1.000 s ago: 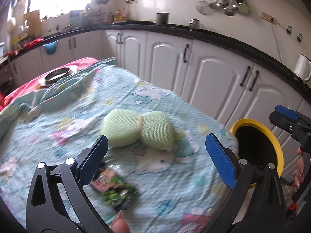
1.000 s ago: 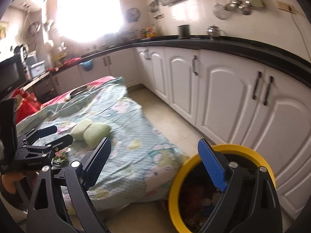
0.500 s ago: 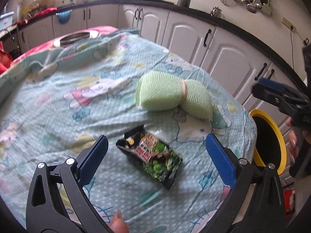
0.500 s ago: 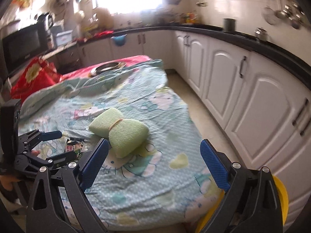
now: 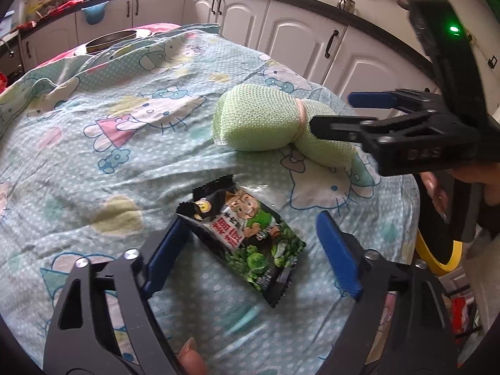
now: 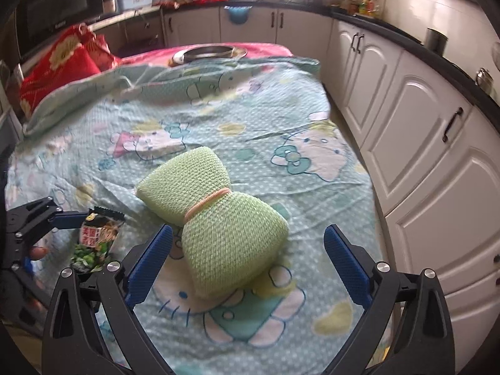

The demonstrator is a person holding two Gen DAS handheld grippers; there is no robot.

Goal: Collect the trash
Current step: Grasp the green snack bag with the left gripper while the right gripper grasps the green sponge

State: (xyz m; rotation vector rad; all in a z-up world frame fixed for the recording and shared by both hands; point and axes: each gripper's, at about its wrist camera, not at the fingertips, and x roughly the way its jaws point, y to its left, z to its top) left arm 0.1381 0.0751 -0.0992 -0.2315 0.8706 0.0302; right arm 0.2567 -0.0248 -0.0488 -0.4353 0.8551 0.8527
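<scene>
The snack packet (image 5: 247, 240) lies on the cartoon-print sheet (image 5: 125, 143), straddled by the left gripper (image 5: 253, 256), whose fingers have just been closing yet are unclamped. The right gripper (image 6: 250, 265) is spread wide around the green mesh sponge (image 6: 215, 218), which lies just beside the packet.

One snack packet (image 5: 247, 237), one green sponge (image 6: 215, 222), perhaps one bin (image 5: 437, 253).

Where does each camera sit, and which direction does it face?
Left wrist: on the left gripper, facing down at the snack packet; a fingertip shows.
Right wrist: on the right gripper, facing down at the green sponge; no hand clearly visible.
Shared: packet, sponge, cartoon sheet, each other's gripper.
</scene>
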